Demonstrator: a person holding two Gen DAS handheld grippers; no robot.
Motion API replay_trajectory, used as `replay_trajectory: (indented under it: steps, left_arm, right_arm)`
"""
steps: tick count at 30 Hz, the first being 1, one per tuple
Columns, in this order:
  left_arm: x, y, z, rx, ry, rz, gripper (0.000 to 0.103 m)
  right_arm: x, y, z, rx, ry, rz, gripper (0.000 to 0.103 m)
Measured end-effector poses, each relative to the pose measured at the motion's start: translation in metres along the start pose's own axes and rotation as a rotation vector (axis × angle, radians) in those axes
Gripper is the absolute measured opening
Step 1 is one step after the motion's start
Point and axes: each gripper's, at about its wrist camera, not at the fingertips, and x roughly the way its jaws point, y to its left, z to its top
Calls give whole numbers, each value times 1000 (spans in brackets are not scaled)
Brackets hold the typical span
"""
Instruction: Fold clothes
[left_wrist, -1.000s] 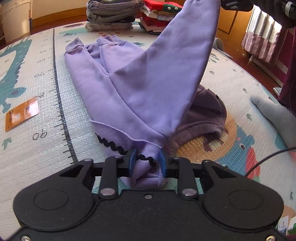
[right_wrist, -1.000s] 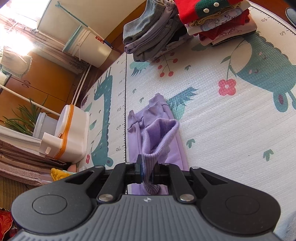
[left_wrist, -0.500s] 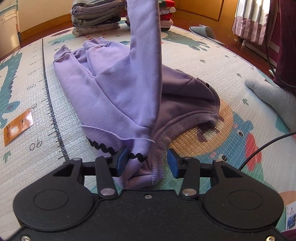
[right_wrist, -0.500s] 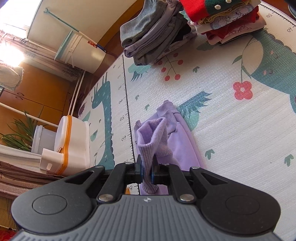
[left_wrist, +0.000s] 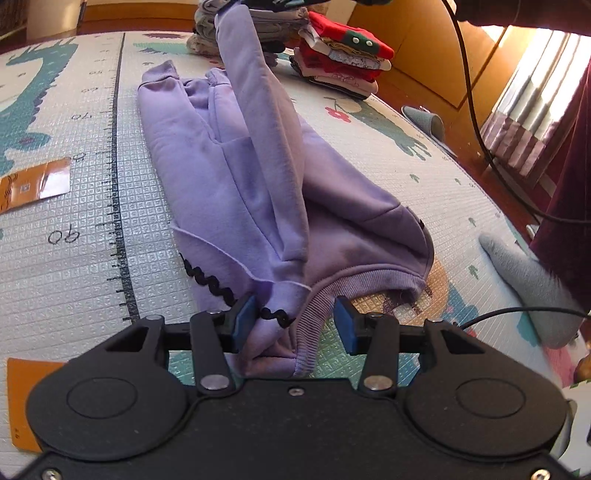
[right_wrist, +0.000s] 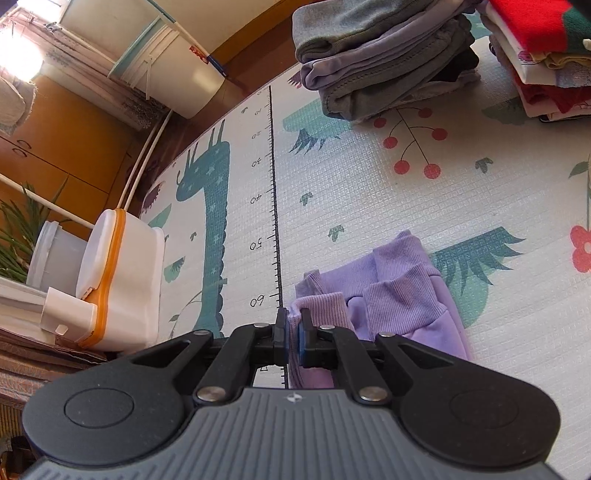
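The hoodie (left_wrist: 258, 192) is spread ahead of the left gripper (left_wrist: 293, 325), whose jaws are parted around its hem. The cuff (right_wrist: 319, 306) is clamped by the right gripper (right_wrist: 293, 341). If dropped askew, the sleeve may be creased.

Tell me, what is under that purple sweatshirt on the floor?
The purple sweatshirt lies on a play mat printed with animals and a ruler line. The mat shows all around it, but whatever is directly beneath the cloth is covered.
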Motion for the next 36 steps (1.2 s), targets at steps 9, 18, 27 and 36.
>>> replay_trajectory:
  steps: [9,18,27,36]
  left_arm:
    - [-3,19,0,-210,-54,-57,42]
    - [-3,20,2,-238,-54,-59,42]
    - [-2,20,4,-240,-47,-57,42]
    - [-4,23,3,-241,-45,-56,42]
  right_arm:
    - [52,8,6,-149,52,9,39]
    - [84,-12,-15,-487,154,-77,39]
    - [90,-6,-37,-622,178,-1,39]
    - [91,-36,-29,-446,127,43,27]
